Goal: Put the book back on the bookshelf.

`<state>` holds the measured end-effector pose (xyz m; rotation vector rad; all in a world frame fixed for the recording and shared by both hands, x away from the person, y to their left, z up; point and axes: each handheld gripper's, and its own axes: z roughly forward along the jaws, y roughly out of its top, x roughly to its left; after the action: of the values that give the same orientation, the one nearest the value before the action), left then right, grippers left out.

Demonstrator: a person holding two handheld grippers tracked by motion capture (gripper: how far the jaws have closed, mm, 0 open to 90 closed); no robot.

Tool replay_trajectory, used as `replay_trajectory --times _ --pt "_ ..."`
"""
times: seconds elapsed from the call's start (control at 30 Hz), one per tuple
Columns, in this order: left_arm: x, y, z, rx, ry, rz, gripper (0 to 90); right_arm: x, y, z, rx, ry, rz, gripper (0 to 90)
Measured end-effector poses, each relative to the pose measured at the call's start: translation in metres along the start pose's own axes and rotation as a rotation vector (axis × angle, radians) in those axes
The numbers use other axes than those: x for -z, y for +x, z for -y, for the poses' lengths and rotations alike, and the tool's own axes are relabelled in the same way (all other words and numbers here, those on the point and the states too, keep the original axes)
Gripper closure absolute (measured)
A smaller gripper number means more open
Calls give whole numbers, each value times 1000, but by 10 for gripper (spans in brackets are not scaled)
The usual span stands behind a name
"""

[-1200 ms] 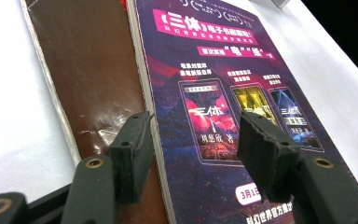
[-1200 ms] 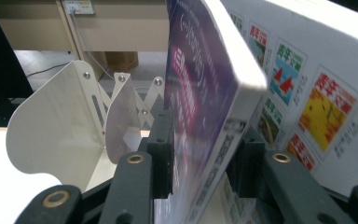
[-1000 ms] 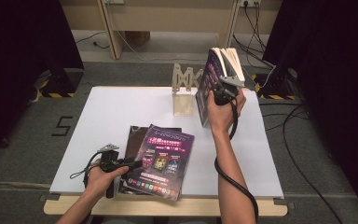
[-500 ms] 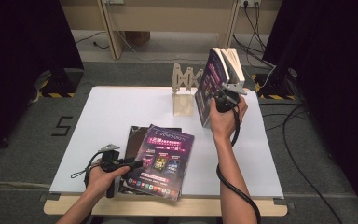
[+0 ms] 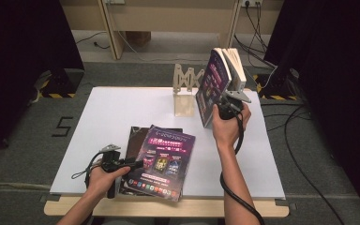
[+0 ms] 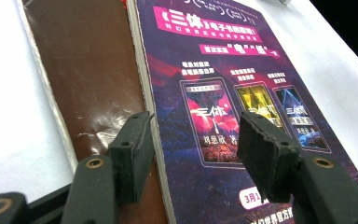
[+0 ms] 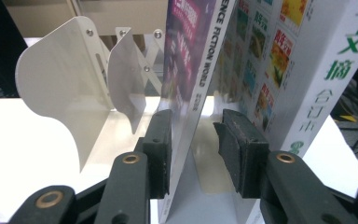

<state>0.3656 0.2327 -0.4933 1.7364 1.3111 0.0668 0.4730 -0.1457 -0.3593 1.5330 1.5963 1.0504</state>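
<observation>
A purple magazine stands upright at the table's back right, beside a thick white-spined book. My right gripper is open around the magazine's lower edge; its left jaw touches the cover and a gap shows before the right jaw. At the front left, another purple magazine lies flat on a brown book. My left gripper is open just over them, one jaw above the brown book's edge and the other above the magazine.
A pale expanding book rack stands at the back centre of the white table, just left of the upright books. Cables trail from both grippers. Dark curtains and floor cables surround the table.
My right hand and gripper have dropped slightly lower along the upright magazine. The left gripper and the flat magazines have stayed put.
</observation>
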Motion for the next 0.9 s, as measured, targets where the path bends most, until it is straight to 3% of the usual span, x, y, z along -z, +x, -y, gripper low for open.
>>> replay_trajectory --times 0.47,0.73,0.9 --pt "-2 1 -7 5 -3 -19 444 15 0 16 -14 44 -43 637" --pt "-10 0 -12 12 4 -53 450 21 -4 31 -39 107 -70 636" --pt "-14 0 -15 11 8 -64 453 24 -1 49 -38 173 -102 632"
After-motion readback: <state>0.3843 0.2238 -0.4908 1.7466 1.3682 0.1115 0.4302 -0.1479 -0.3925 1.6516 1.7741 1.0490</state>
